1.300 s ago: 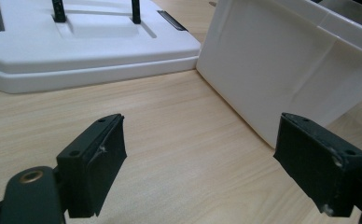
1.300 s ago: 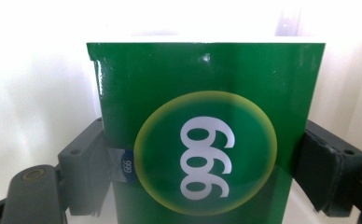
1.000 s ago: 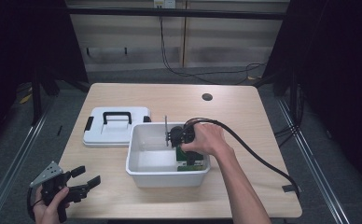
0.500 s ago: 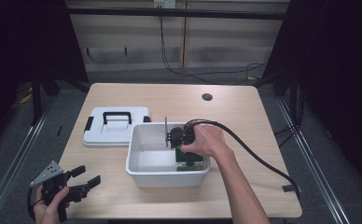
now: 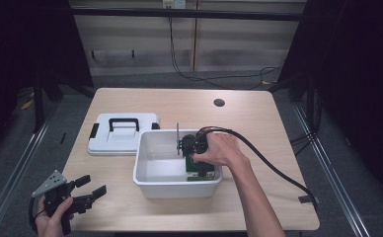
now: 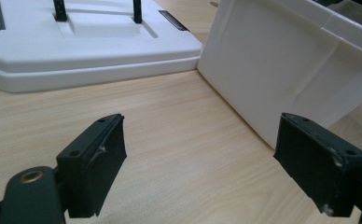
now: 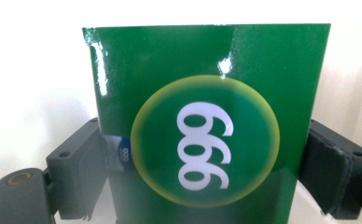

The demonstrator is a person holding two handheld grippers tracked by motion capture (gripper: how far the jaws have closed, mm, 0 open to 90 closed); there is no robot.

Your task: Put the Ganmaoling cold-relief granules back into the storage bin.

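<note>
— What did the table look like from where you stood?

— It was a pale wooden table [image 5: 258, 123] with rounded corners and a small dark round cap [image 5: 219, 102] set into the top near the far edge. The room around it was dark at both sides. A light panelled wall [image 5: 229, 44] stood behind, with black cables [image 5: 179, 64] hanging down it to a grey floor [image 5: 12, 148].

— And what lay on the table?

— A flat white plastic lid with a black handle [image 5: 123, 133] lay on the left part. Just beside its right edge sat a deep white plastic bin [image 5: 152, 178], open at the top.

— Where was the box?

— The glossy green cardboard box with a yellow-rimmed circle and white digits [image 7: 207, 140] was inside the bin, at its right end, near the front wall.

— Who had hold of it?

— The right gripper [image 5: 199, 165] did. It was reaching down into the bin, its jaws closed against the two sides of the box. A thick black cable [image 5: 273, 168] trailed from it across the table to the right edge.

— And the other one?

— The left gripper [image 5: 88, 186] was held over the near left corner of the table, well apart from the bin. Its jaws gaped wide, with nothing between them but bare wood.
</note>
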